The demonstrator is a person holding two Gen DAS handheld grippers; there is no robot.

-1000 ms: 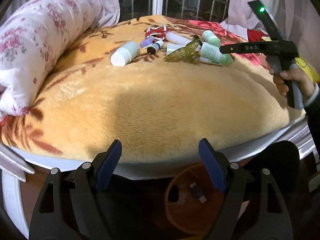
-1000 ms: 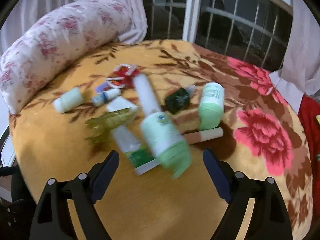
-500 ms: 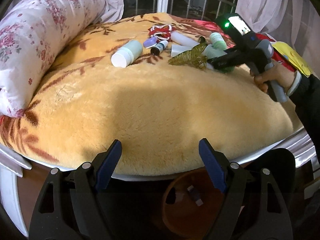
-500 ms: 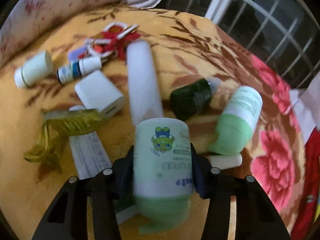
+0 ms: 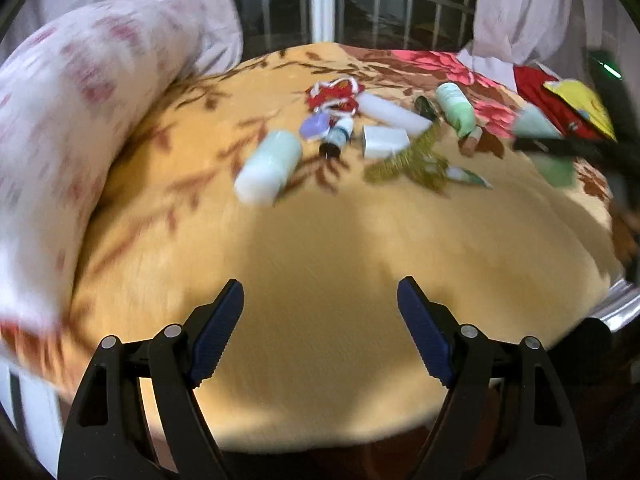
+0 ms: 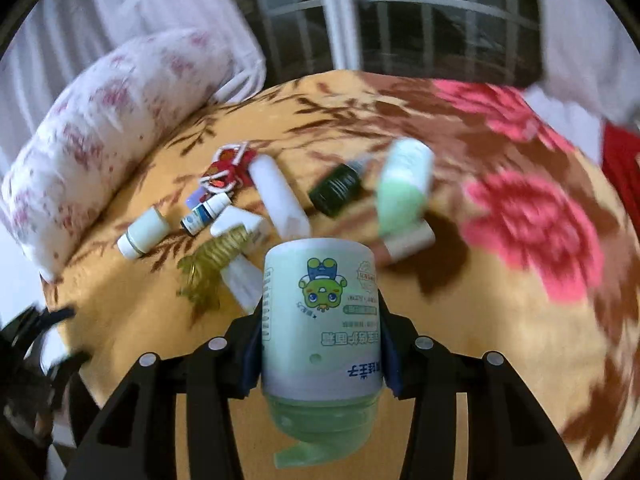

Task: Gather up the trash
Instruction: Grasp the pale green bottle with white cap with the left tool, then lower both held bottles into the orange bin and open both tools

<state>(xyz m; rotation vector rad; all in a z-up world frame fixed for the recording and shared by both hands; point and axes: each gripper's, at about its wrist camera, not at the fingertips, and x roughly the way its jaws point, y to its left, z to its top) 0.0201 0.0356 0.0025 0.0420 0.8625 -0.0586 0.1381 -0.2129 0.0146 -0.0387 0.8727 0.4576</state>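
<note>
My right gripper [image 6: 320,344] is shut on a pale green bottle with a cartoon frog label [image 6: 320,320], held above the orange blanket [image 6: 440,380]; it also shows blurred at the right of the left wrist view [image 5: 544,140]. Trash lies in a cluster on the blanket: a white bottle [image 5: 270,166], a small dropper bottle [image 5: 338,140], a white box [image 5: 384,142], a yellow-green hair clip [image 5: 412,160], a white tube [image 5: 394,112], a second green bottle [image 5: 456,108], a dark bottle [image 6: 338,190] and red-white scraps [image 5: 334,94]. My left gripper [image 5: 320,328] is open and empty over the blanket's near edge.
A floral bolster pillow [image 5: 60,140] lies along the left. A barred window [image 5: 360,4] and curtains stand behind the bed. Red and yellow cloth [image 5: 568,100] lies at the far right. The blanket's front half [image 5: 320,248] carries no objects.
My right gripper has lifted the green frog bottle off the blanket and drawn back from the cluster. My left gripper has moved forward over the bed edge; the basket below has left its view.
</note>
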